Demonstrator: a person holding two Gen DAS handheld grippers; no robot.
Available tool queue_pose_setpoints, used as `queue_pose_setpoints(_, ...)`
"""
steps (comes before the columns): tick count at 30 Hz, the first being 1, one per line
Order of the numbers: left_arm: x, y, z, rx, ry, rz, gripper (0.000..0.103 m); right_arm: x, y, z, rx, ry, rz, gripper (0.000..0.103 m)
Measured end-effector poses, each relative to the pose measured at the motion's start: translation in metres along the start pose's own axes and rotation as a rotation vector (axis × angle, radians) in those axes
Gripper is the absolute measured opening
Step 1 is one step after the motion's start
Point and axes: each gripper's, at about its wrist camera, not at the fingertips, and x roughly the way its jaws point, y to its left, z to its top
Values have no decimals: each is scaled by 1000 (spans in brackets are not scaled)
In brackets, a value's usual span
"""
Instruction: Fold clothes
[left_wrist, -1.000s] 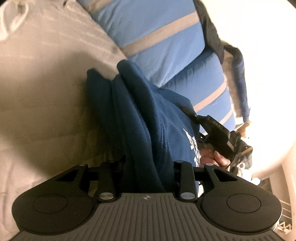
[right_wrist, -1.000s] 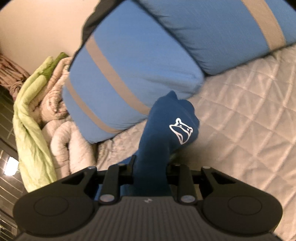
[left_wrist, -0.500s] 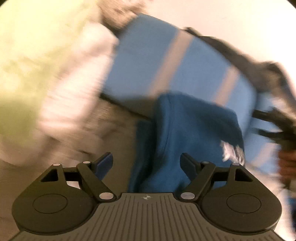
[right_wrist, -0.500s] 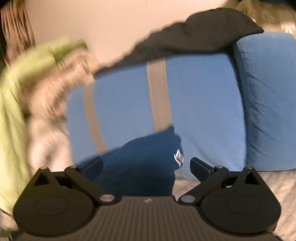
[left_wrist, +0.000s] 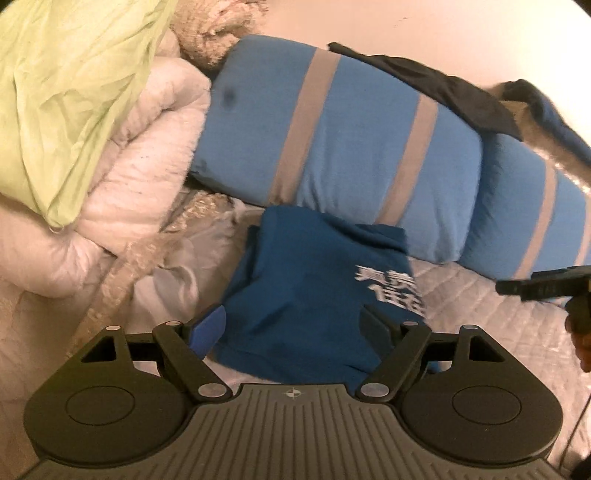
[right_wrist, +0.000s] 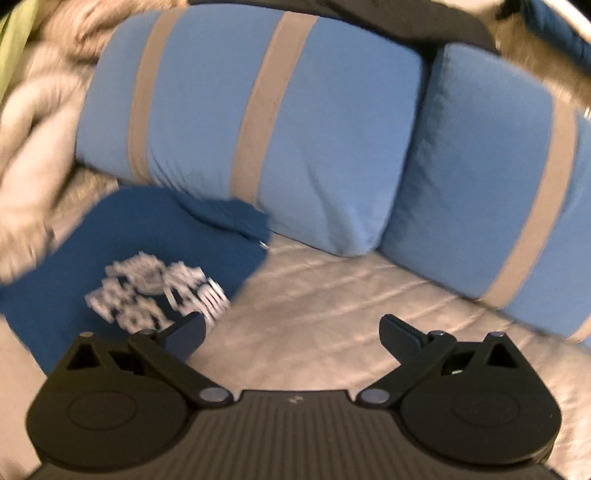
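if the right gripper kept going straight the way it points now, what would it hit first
Most likely the quilted bedspread: the open right gripper has nothing between its fingers and points down at bare quilt. The blue shirt lies off to its left, the striped pillows further back. Depth is unclear.

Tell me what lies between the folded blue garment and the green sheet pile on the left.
In the left wrist view, a rumpled white quilt and a strip of beige fringed fabric lie between the blue garment and the green sheet.
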Motion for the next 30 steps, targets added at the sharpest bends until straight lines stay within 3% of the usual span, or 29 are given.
queue_pose_setpoints(6, -22, -13, -14, 22, 8, -56, 80, -49, -12, -28, -75, -15, -62, 103)
queue_pose_setpoints(16, -53, -23, -25, 69, 13, -44, 80, -114, -53, -63, -107, -87, -122, 103)
queue_pose_setpoints(30, -126, -8, 31, 150, -67, 57, 80, -168, -155, -95, -34, -137, -198, 103)
